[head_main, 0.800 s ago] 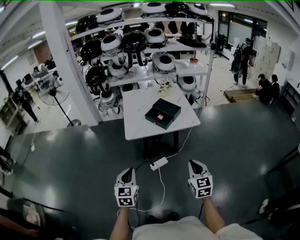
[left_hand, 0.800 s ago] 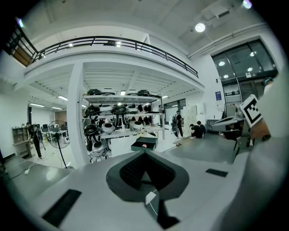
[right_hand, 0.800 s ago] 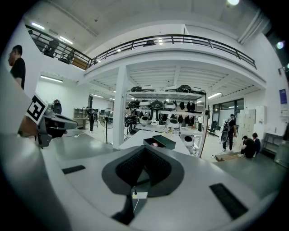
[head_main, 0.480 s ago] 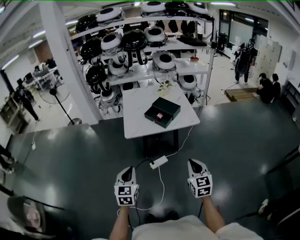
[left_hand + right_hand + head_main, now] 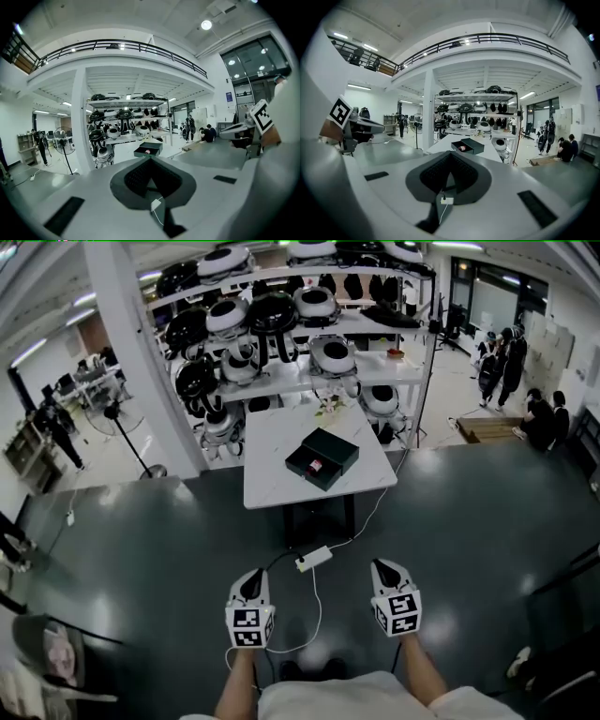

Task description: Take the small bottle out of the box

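Head view — small bottle in box, well beyond left gripper and right gripper — both closed.

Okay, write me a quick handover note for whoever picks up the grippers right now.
Left gripper: shut, empty, held low over the floor.
Right gripper: shut, empty, level with the left one.
Black box: open on the white table ahead, well away from both grippers. The small bottle lies inside it.
Done: nothing yet; bottle not touched.
Left: step up to the table, open a gripper, grasp the bottle, lift it out of the box.
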`<action>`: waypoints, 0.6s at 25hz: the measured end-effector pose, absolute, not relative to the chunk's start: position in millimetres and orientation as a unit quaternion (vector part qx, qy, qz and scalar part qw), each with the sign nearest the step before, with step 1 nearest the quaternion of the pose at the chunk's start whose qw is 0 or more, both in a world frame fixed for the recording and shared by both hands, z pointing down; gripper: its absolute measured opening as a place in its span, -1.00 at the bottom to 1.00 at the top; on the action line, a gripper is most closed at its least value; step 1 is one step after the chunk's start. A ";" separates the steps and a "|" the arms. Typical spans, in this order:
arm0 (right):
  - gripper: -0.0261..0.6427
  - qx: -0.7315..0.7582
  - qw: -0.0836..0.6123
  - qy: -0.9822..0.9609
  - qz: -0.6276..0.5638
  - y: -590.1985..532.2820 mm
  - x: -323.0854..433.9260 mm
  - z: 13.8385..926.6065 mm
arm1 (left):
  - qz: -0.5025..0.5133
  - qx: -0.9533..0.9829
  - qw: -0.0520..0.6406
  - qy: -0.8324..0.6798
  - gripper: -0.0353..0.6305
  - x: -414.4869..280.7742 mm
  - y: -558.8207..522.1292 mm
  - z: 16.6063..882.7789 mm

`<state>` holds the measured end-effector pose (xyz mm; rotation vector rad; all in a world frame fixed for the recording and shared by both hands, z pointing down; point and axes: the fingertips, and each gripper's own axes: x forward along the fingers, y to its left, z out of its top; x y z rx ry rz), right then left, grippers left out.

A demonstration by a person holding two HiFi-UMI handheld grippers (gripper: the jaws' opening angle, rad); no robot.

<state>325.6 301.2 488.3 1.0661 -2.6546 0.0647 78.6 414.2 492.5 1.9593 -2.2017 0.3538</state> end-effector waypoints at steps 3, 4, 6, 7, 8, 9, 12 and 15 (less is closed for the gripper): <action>-0.86 0.361 0.145 -0.921 0.028 296.6 337.1 499.6 | 0.120 0.653 0.089 -0.743 -0.84 91.8 412.1 498.2; -0.86 0.360 0.146 -0.921 0.030 295.2 339.6 501.1 | 0.121 0.652 0.090 -0.743 -0.84 94.9 412.1 498.5; -0.86 0.358 0.146 -0.922 0.035 294.1 342.7 500.5 | 0.126 0.649 0.092 -0.745 -0.84 98.1 412.9 498.0; -0.86 0.356 0.146 -0.922 0.036 294.0 344.1 500.2 | 0.127 0.647 0.093 -0.746 -0.84 99.2 412.9 498.2; -0.86 0.354 0.147 -0.923 0.036 292.9 345.7 500.4 | 0.128 0.646 0.094 -0.747 -0.84 100.3 411.5 498.3; -0.86 0.353 0.147 -0.923 0.035 290.8 347.0 501.2 | 0.128 0.646 0.093 -0.747 -0.84 101.4 408.9 498.1; -0.86 0.349 0.148 -0.925 0.037 285.4 347.3 506.5 | 0.130 0.646 0.093 -0.747 -0.84 102.7 400.5 500.8; -0.86 0.347 0.151 -0.925 0.037 280.7 340.7 508.4 | 0.130 0.647 0.095 -0.745 -0.84 98.6 392.4 502.8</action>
